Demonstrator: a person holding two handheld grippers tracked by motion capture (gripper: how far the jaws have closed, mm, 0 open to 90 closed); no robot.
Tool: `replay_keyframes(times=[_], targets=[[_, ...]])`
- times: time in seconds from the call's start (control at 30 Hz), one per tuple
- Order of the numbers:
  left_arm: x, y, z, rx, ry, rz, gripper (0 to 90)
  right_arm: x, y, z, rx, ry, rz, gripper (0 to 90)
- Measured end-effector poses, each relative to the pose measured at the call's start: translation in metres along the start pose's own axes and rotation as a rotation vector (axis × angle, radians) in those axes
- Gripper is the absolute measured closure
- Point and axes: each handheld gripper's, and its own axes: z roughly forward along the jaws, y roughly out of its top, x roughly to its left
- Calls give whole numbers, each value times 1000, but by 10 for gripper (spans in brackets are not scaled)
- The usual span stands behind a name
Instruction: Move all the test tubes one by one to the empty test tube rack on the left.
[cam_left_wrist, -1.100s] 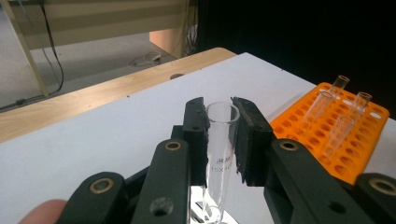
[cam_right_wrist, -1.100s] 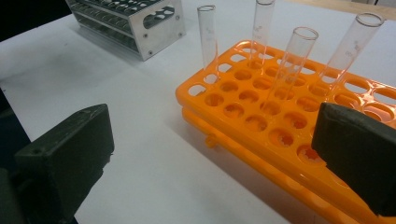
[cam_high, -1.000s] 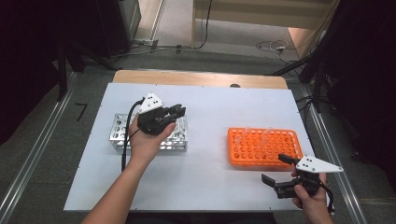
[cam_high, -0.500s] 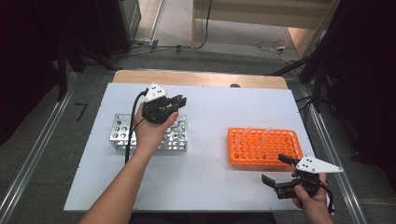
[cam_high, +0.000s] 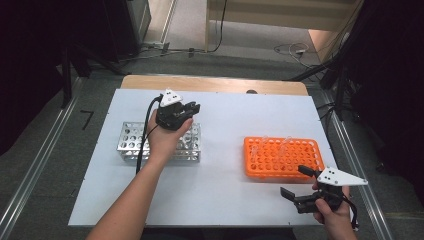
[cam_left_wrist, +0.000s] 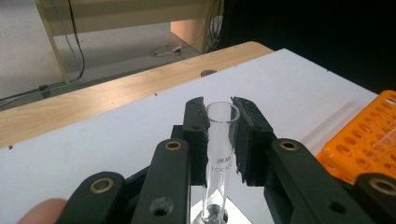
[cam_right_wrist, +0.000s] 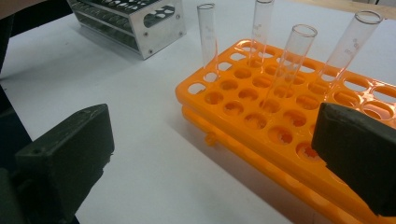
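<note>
The left tongs (cam_left_wrist: 219, 135) are clenched on a clear glass tube (cam_left_wrist: 218, 154), the two black jaws pressing its sides just below the open rim, so the tube stands upright between them with small print showing on the glass. In the high view these left tongs (cam_high: 186, 111) sit above the far right part of a metal rack (cam_high: 131, 142), which stands on the left half of the bench (cam_high: 215, 200); the tube's lower end reaches down toward the rack, though whether it sits in a hole I cannot tell. The right tongs (cam_high: 300, 187) are released: the jaws stand wide apart with nothing between them, held low over the bench at its near right corner, just in front of an orange rack (cam_high: 300, 165). From the right gripper view, the two spread jaws frame the orange rack (cam_right_wrist: 243, 93), which rests on the white bench (cam_right_wrist: 140, 140) and carries four glass tubes (cam_right_wrist: 206, 37) standing in its holes, some leaning a little. The metal rack (cam_right_wrist: 149, 21) lies beyond it, well apart from the orange one. A hand (cam_high: 167, 137) grips the left tongs from behind, and the other hand (cam_high: 332, 215) holds the right ones near the bench edge.
</note>
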Motion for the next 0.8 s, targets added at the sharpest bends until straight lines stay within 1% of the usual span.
replay_keyframes(times=[0.33, 0.37, 0.57, 0.63, 0.8], targets=[[-3, -6, 4, 43, 10, 2, 765, 0, 0, -1, -3, -2, 0, 0], [-3, -7, 5, 48, 16, -3, 765, 0, 0, -1, -3, -1, -1, 0], [-3, -14, 6, 85, 18, -9, 764, 0, 0, -1, -3, -2, 0, 0], [-4, -14, 6, 90, 16, -12, 763, 0, 0, -1, -2, -3, 0, 0], [-4, -15, 7, 116, 18, -3, 762, 0, 0, 0, 0, -3, -2, 0]])
